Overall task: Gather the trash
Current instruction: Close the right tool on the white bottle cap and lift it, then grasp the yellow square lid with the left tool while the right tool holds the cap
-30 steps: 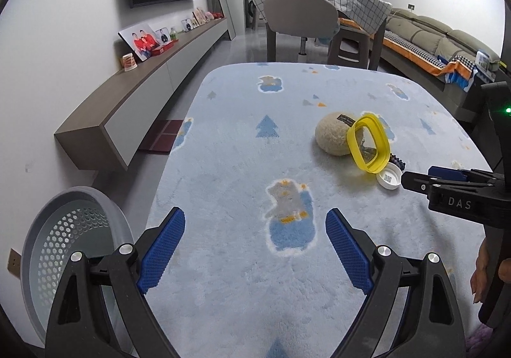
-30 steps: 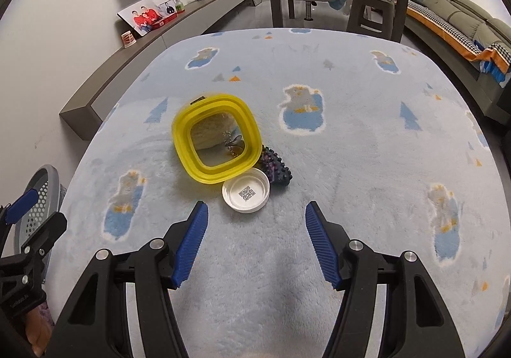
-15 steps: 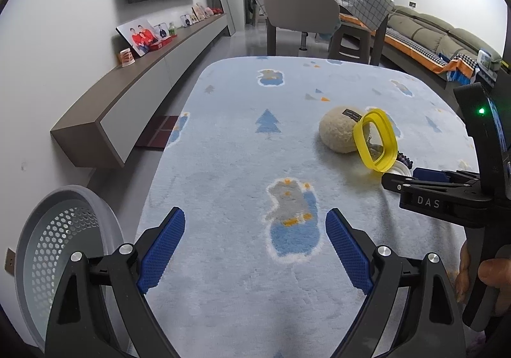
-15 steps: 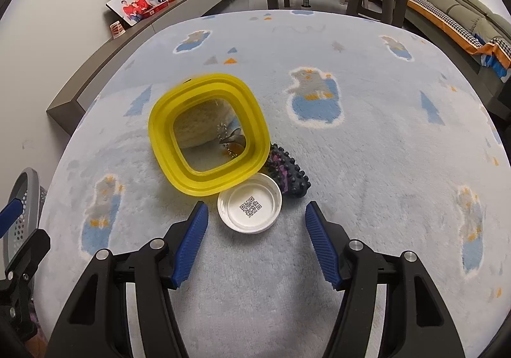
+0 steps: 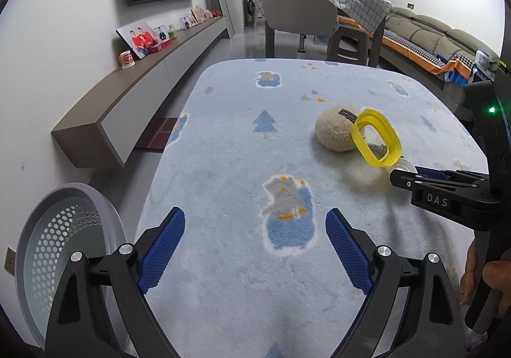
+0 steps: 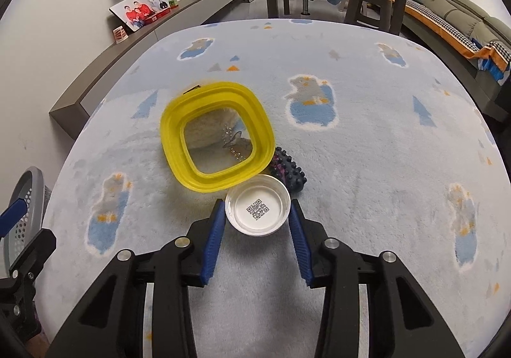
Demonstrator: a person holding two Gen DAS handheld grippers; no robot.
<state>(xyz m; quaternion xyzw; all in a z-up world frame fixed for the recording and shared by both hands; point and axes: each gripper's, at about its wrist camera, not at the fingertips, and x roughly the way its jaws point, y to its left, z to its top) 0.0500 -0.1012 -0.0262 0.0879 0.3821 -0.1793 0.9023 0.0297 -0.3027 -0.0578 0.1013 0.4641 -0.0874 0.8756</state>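
1. From the left wrist view I see only a sliver of the white lid; the yellow container and the right gripper hide the rest, and I cannot tell the jaws' spacing there.
2. The right wrist view shows the lid whole, open side up with a printed code inside, lying on the blue rug just beside the container.
3. My right gripper has just been closing; its blue pads sit against both sides of the lid.
4. A dark knobbly object is half hidden behind lid and container; I cannot identify it.
5. A cream ball shows plainly from the left only.
6. My left gripper stands wide apart, empty, beside the grey basket, which the frame cuts off.
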